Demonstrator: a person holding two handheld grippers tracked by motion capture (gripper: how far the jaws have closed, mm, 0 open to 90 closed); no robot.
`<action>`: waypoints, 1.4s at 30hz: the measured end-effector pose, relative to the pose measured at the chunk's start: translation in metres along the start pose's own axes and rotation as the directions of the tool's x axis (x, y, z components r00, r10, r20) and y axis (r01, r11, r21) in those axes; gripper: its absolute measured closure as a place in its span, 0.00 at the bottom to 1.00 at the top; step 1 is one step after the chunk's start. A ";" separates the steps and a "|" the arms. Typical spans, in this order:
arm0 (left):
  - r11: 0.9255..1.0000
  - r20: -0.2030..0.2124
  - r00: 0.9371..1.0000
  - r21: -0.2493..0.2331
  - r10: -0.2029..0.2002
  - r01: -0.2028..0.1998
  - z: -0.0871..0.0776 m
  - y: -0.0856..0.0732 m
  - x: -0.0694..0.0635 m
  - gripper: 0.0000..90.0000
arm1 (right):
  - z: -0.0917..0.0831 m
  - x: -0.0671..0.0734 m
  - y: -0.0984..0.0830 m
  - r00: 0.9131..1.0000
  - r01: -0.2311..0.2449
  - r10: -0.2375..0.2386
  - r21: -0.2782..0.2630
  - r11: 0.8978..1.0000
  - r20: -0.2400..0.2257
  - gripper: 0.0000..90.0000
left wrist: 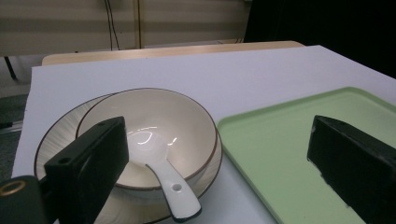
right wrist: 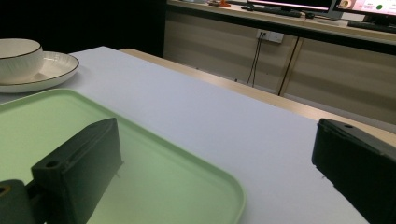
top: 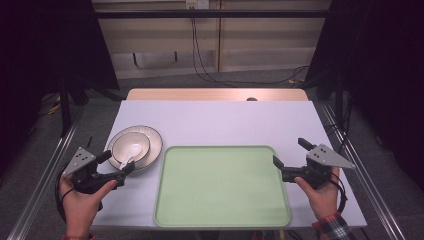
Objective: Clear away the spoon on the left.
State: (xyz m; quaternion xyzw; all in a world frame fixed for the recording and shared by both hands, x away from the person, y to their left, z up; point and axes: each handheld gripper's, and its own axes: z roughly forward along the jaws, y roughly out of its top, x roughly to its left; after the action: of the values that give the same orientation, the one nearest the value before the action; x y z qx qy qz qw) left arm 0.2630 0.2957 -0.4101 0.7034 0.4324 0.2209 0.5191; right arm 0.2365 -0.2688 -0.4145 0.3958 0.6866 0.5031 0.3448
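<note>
A cream bowl [top: 131, 146] with a dark rim sits on a matching plate [top: 152, 140] at the table's left. A white spoon [top: 129, 156] lies in the bowl, its handle [left wrist: 175, 189] sticking out over the near rim. A pale green tray [top: 222, 185] lies flat in the middle front. My left gripper [top: 118, 162] is open just in front of the bowl and plate, jaws wide apart around nothing. My right gripper [top: 290, 151] is open too, hovering at the tray's right edge. The bowl [right wrist: 16, 58] and plate [right wrist: 53, 67] also appear far off in the right gripper view.
The white tabletop [top: 220, 120] has a wooden strip [top: 215, 94] along its far edge. Metal frame rails [top: 55, 150] run along both sides. Cables [top: 200, 65] hang down the back wall. Free room lies behind the tray [left wrist: 299, 140].
</note>
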 end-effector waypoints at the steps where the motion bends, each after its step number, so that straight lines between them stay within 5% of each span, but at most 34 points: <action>1: 1.000 -0.008 1.000 0.001 -0.007 0.007 -0.001 -0.001 0.001 0.08 | 0.001 0.000 0.000 1.000 -0.001 0.001 0.000 1.000 -0.004 0.01; 17: 0.996 -0.026 0.997 0.052 -0.077 0.078 -0.005 -0.014 0.010 0.24 | 0.007 0.000 0.000 1.000 -0.014 0.013 -0.010 1.000 -0.014 0.02; 29: 0.994 -0.021 0.997 0.080 -0.075 0.076 -0.004 -0.021 0.014 0.49 | 0.007 0.001 0.001 1.000 -0.019 0.019 -0.013 1.000 -0.010 0.02; 42: 0.990 -0.026 0.996 0.109 -0.085 0.087 0.001 -0.025 0.015 0.65 | 0.006 0.000 0.000 1.000 -0.016 0.016 -0.013 1.000 -0.009 0.02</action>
State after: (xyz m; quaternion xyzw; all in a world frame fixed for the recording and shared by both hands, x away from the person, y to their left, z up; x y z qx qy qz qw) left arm 0.2620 0.3100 -0.4358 0.7092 0.4793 0.1814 0.4841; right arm 0.2418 -0.2664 -0.4156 0.3967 0.6817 0.5121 0.3401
